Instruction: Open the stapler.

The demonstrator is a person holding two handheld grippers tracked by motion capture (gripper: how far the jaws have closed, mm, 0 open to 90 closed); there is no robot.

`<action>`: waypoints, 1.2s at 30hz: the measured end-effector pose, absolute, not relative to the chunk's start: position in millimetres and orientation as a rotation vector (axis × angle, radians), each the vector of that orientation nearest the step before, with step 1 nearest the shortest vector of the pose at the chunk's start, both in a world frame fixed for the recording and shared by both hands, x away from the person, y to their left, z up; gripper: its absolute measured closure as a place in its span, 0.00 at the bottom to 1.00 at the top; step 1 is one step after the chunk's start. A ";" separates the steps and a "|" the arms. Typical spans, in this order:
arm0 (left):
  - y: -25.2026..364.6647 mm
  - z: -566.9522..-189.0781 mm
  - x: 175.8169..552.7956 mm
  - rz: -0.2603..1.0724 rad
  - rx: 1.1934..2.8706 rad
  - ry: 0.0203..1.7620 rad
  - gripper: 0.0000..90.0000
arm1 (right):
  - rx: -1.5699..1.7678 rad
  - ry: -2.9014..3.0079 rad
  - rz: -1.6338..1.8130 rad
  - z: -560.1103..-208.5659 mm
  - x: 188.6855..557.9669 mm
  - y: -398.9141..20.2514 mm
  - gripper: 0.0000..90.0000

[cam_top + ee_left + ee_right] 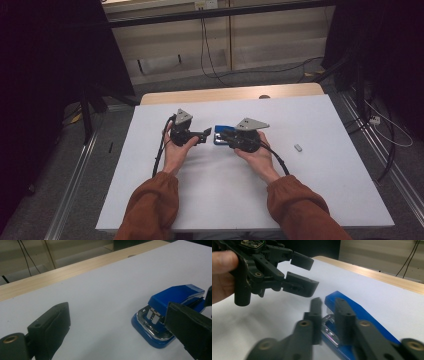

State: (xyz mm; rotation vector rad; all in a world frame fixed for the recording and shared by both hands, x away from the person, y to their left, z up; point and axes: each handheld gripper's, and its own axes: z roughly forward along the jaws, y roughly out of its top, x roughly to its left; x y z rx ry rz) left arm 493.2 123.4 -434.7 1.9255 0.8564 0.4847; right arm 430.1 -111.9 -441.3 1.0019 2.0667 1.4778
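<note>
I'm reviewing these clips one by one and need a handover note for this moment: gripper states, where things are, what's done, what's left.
Left gripper: jaws open, nothing between them, beside the blue stapler and aimed at its front end.
Right gripper: jaws nearly closed over the stapler's rear; whether the pads press on it cannot be told.
Stapler: flat on the white table, mid-table between the grippers.
Small grey piece: lies apart, off to the right.
Done: both grippers brought to the stapler.
Left: probably secure the grip, then work the stapler.

Right gripper (328, 322) jaws blurred (stapler (362, 315) half-hidden)
</note>
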 end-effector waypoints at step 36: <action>108.2 -442.6 485.7 0.394 2.069 0.769 1.00 | 1.027 2.187 1.325 -458.9 442.4 -100.3 1.00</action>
